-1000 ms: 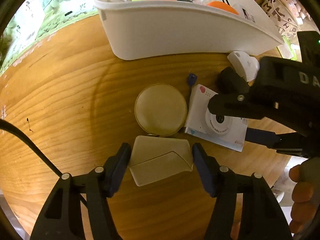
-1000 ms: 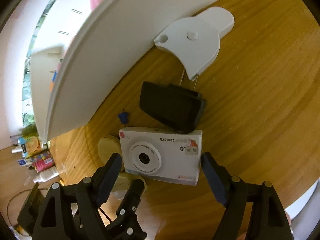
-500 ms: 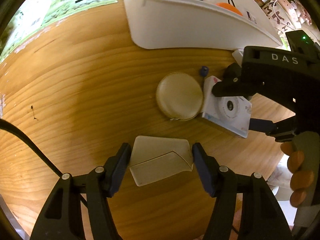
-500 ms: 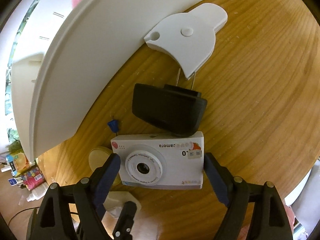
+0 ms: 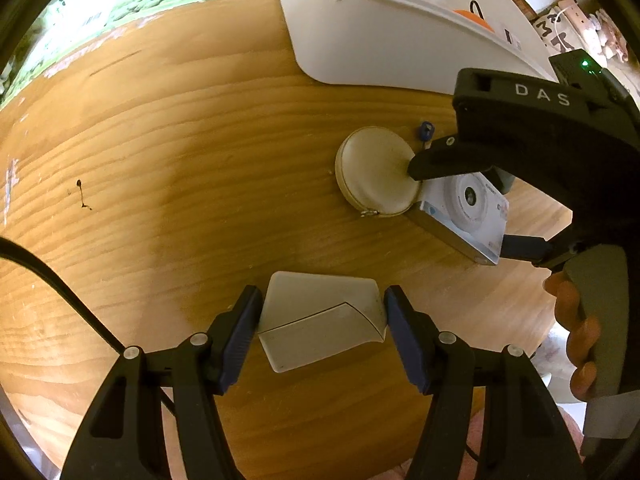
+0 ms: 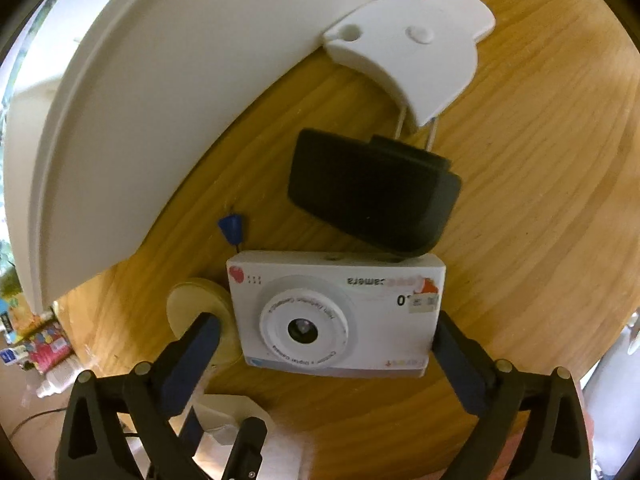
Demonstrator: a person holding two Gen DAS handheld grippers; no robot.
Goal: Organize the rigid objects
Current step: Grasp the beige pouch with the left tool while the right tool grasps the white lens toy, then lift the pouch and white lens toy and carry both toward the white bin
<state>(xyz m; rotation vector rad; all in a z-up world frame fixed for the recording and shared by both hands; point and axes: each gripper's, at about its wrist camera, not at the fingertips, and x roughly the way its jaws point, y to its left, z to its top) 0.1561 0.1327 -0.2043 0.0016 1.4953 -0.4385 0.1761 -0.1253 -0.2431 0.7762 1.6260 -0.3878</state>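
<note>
My left gripper (image 5: 322, 320) is shut on a cream box (image 5: 320, 316) with an angled flap, held just over the wooden table (image 5: 180, 160). A white toy camera (image 6: 336, 312) lies face up on the table. My right gripper (image 6: 324, 332) straddles it with its jaws opening; the left pad stands clear of the camera and the right pad sits close to its edge. The left wrist view shows the same camera (image 5: 468, 208) between the right gripper's fingers (image 5: 432, 160), with a hand on the handle.
A white bin (image 5: 380, 40) holding several items stands at the far side of the table. Around the camera lie a round cream case (image 5: 376, 176), a black adapter (image 6: 372, 192), a white plug-like piece (image 6: 408, 64) and a small blue piece (image 6: 232, 228).
My left gripper carried the cream box leftwards, away from the bin and round case. The right gripper's jaws spread wider around the camera and came closer to it.
</note>
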